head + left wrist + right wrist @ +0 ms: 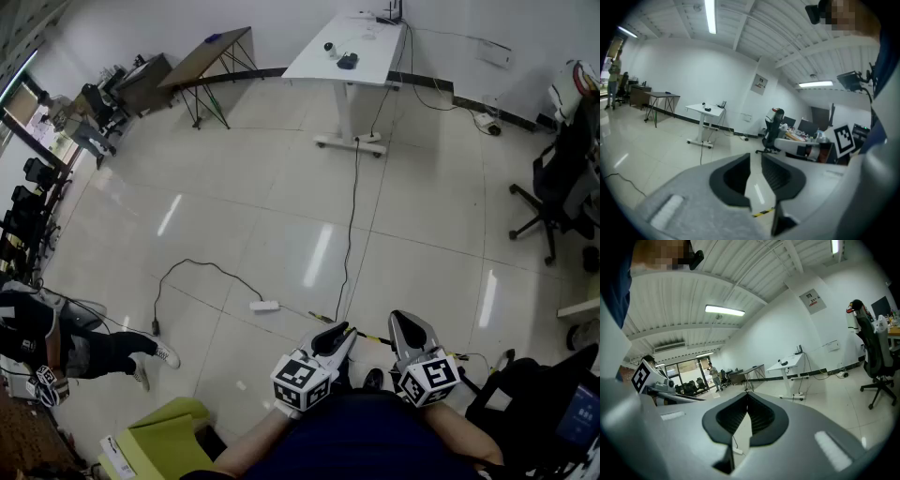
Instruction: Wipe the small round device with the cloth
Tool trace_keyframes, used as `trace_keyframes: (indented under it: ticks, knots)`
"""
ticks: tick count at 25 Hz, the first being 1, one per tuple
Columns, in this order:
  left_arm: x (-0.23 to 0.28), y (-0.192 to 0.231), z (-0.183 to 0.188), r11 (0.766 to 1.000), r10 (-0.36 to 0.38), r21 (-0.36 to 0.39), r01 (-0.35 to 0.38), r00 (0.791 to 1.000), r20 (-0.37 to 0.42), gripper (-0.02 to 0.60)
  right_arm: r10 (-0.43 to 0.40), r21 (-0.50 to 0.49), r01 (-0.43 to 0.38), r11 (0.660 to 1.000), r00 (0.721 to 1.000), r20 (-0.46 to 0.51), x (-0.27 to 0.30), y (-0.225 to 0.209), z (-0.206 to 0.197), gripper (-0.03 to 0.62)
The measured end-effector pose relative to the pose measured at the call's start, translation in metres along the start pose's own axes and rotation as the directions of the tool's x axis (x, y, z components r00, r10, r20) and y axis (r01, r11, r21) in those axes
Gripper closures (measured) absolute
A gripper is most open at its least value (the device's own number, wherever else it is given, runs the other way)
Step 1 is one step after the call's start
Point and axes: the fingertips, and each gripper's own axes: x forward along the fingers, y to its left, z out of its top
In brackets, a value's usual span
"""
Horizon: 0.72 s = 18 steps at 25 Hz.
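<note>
Bottom centre of the head view: left gripper (341, 330) and right gripper (401, 321), side by side. Left jaws stand narrowly apart and empty. Right jaws are closed together, holding nothing.

place: office | cues: white desk (352, 49), swivel chair (561, 192) (tiled floor (281, 216))

Left claw (340, 330), right claw (405, 324) over tiled floor (281, 216)

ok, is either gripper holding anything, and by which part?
Nothing held: left gripper jaws slightly apart, empty; right gripper jaws together on nothing.
</note>
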Motion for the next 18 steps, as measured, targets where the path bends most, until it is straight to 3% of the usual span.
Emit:
trace_keyframes:
  ticks: [10,18]
  knots:
    - [0.032,0.096,0.069,0.998,-0.058,-0.006,0.058,0.996,0.061,0.506,-0.053,-0.043,0.053,0.998,0.999,0.004,0.107,-0.005,0.033,0.582]
    - [0.044,0.166,0.103,0.996,-0.063,-0.059,0.07,0.992,0.111,0.523,-0.086,-0.076,0.083,0.994,0.995,-0.04,0.17,0.005,0.047,0.583]
